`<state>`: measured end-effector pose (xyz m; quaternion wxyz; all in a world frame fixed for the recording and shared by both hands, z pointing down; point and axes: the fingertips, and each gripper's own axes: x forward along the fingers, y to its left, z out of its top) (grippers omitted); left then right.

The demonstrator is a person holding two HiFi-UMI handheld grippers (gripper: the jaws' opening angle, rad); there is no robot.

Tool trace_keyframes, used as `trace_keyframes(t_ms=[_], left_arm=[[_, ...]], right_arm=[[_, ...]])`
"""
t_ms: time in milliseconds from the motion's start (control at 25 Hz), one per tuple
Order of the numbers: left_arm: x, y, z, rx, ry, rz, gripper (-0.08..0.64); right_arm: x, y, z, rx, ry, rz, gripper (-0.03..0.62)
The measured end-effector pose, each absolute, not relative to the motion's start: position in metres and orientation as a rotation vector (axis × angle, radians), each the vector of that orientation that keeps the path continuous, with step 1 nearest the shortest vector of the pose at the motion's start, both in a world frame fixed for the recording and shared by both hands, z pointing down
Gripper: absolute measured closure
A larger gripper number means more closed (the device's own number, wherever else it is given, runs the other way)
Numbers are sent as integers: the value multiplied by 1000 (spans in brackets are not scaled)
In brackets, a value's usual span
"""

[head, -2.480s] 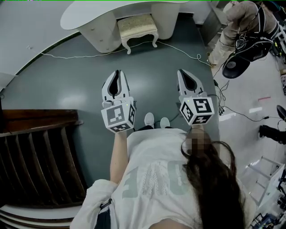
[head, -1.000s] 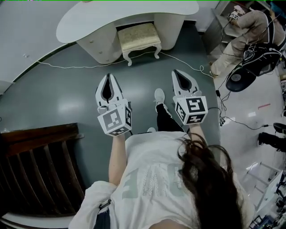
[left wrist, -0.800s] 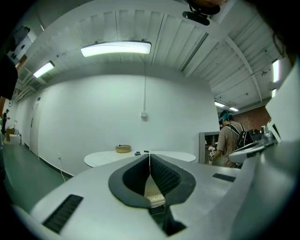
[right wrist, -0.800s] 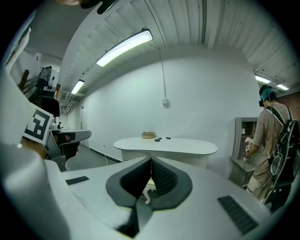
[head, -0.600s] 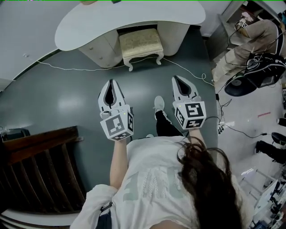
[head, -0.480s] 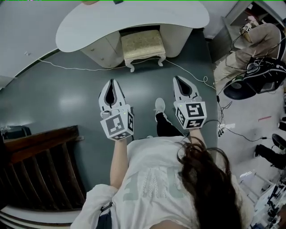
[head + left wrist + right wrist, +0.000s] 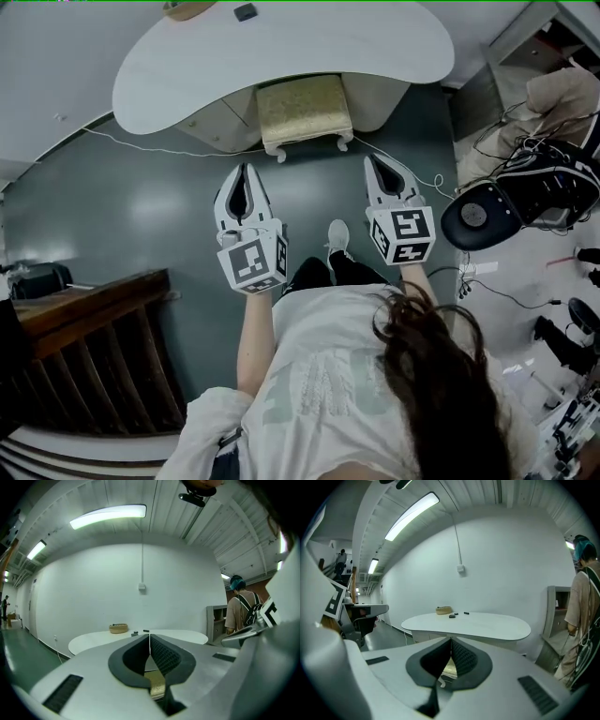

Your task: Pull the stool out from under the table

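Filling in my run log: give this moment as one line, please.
stool: untouched, partly under table | left gripper: shut, empty | right gripper: shut, empty

Stool [image 7: 305, 108] tucked under white table [image 7: 281, 56]

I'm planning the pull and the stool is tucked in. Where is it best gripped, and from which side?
Likely the front seat edge of the stool, near its two corners, approached from the open floor side. It sits between the two pedestals of the table, so only that front looks reachable.
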<state>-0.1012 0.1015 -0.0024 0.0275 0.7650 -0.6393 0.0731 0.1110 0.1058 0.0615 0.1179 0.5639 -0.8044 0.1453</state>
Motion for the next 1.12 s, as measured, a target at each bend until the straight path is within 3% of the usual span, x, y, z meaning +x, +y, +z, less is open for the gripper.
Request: trace_keyframes(t_ms=[240,1120], left_arm=[[-120,130,-3,2416,-1933,216,534],[-92,9,-17,2477,-1886,173,532]], right_arm=[[74,132,58,1645,-2357,390,563],[117,40,37,1848,-2264,347,561]])
